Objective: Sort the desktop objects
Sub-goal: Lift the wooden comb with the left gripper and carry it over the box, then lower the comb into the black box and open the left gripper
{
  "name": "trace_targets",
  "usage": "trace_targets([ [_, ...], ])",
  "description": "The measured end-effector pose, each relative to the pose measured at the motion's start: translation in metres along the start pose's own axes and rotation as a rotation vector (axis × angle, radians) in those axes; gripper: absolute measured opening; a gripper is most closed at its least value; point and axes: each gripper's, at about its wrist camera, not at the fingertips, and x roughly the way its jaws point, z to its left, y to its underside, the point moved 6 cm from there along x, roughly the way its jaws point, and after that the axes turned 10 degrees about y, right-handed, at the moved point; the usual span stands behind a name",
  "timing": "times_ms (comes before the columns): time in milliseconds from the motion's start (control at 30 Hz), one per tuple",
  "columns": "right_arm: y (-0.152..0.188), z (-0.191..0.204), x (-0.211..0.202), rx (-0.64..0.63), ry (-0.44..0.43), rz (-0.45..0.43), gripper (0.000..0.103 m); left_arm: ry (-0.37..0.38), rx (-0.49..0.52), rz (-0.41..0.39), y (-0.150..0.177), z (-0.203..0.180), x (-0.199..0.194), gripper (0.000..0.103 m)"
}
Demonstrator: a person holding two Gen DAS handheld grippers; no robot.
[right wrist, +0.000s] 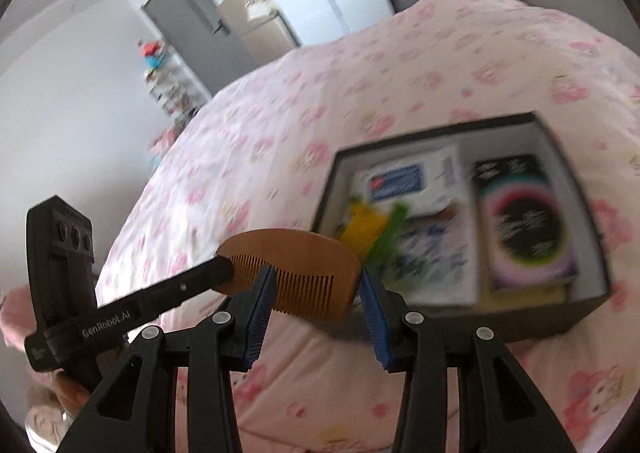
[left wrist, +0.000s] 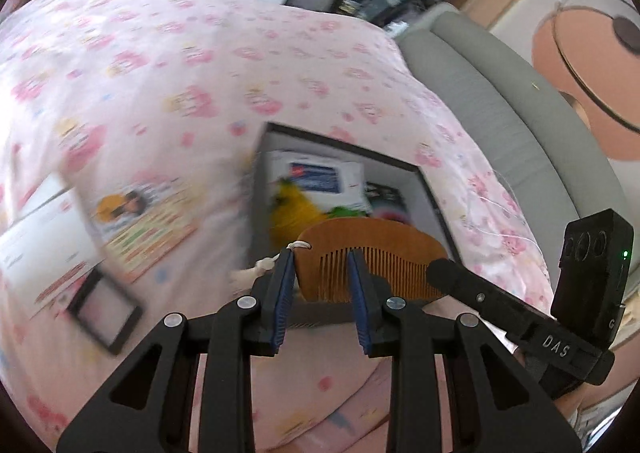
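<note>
Both grippers are carrying the wooden comb (left wrist: 372,253) together above the bed near the open box (right wrist: 576,157), left gripper (left wrist: 320,289) and right gripper (right wrist: 316,305) each clenching it, so the next move apparently calls for lowering it inside.

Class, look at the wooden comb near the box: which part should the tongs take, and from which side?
Take the wooden comb by its solid arched back, tongs closing on the two flat faces, coming in over the curved edge. The back is thick and unbroken; the fine teeth opposite would probably bend or slip.
</note>
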Motion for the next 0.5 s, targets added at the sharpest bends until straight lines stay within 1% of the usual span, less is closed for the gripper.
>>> trace_targets([
  [33,-0.008,-0.013,-0.008,0.029,0.01,-0.018,0.039,0.011,0.004,0.009,-0.002,-0.007,0.007,0.027],
  [100,-0.018,-0.037,-0.007,0.082,0.026,-0.045,0.039,0.034,0.023,0.037,-0.007,-0.025,0.031,0.027],
  [167,-0.027,-0.061,-0.014,0.135,0.053,-0.076,0.039,0.055,0.043,0.059,-0.012,-0.043,0.055,0.027],
  [300,-0.035,-0.1,-0.026,0.199,0.111,-0.12,0.039,0.085,0.047,0.096,-0.012,-0.065,0.09,0.027],
  [367,-0.035,-0.113,-0.026,0.223,0.13,-0.127,0.039,0.091,0.045,0.116,-0.008,-0.069,0.106,0.027],
  [433,-0.031,-0.12,-0.017,0.245,0.137,-0.116,0.039,0.084,0.038,0.134,-0.002,-0.067,0.12,0.027],
  [500,-0.025,-0.123,-0.002,0.242,0.145,-0.077,0.039,0.064,0.005,0.15,0.005,-0.056,0.128,0.027],
])
